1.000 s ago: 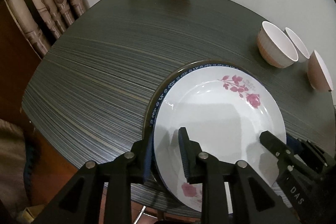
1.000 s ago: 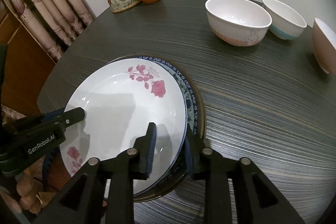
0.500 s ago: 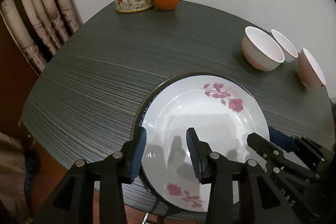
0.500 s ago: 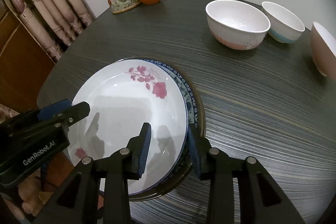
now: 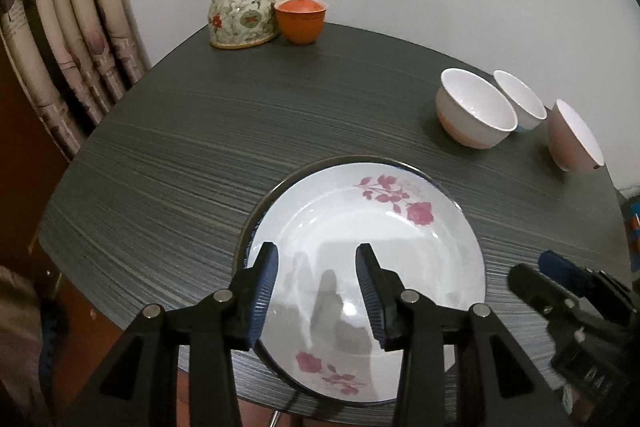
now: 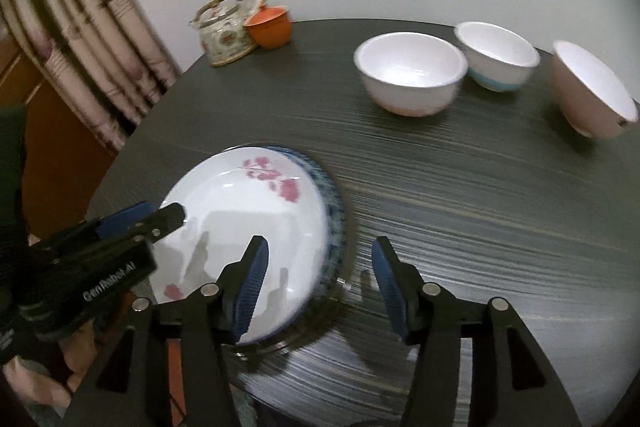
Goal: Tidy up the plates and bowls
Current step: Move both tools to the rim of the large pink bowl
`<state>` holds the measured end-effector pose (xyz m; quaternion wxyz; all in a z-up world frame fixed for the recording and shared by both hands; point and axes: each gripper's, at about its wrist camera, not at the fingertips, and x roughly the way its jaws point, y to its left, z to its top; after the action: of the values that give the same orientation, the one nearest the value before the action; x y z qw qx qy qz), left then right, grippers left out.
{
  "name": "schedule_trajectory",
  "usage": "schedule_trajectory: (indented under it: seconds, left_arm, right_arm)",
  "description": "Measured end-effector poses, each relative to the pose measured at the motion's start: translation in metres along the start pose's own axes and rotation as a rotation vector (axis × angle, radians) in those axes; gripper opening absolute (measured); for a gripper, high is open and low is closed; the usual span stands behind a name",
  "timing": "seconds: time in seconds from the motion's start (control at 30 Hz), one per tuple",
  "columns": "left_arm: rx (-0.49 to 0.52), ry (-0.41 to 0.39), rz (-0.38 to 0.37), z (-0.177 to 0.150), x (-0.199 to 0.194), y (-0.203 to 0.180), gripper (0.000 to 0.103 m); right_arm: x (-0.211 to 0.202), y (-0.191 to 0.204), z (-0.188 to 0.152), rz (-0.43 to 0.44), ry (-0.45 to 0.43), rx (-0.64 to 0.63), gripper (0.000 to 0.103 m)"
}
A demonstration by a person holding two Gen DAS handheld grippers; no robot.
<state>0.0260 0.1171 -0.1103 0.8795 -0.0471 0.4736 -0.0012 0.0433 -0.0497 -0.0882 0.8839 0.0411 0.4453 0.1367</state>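
A white plate with pink roses (image 5: 372,247) lies on top of a blue-rimmed plate (image 6: 334,211) and a dark plate near the table's front edge; it also shows in the right wrist view (image 6: 240,223). My left gripper (image 5: 316,287) is open and empty above the plate's near side. My right gripper (image 6: 318,283) is open and empty over the stack's right edge. Three bowls stand at the right: a white one with a pink base (image 6: 410,73), a white one with a blue base (image 6: 496,55), and a pinkish one (image 6: 592,95).
A floral teapot (image 5: 242,13) and an orange lidded cup (image 5: 301,19) stand at the far edge of the dark round table (image 5: 280,115). Curtains (image 5: 68,27) hang at the left. The table edge runs close under both grippers.
Both grippers let go of the rose plate, opened wide and drew back and up. The rose plate now lies flat on the stack.
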Motion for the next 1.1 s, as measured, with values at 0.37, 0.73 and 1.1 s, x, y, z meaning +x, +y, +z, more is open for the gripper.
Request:
schedule_trajectory:
  seconds: [0.37, 0.73, 1.1]
  left_arm:
    - [0.053, -0.048, 0.022, -0.002, -0.011, -0.015, 0.046]
    - [0.132, 0.065, -0.061, 0.027, -0.015, -0.08, 0.047]
    - [0.341, 0.108, -0.149, 0.088, 0.007, -0.211, 0.047]
  right_arm:
    - [-0.034, -0.081, -0.006, -0.08, 0.005, 0.167, 0.052]
    - [-0.077, -0.179, -0.002, -0.114, -0.035, 0.368, 0.052]
    - [-0.099, -0.273, 0.027, -0.159, -0.008, 0.415, 0.052]
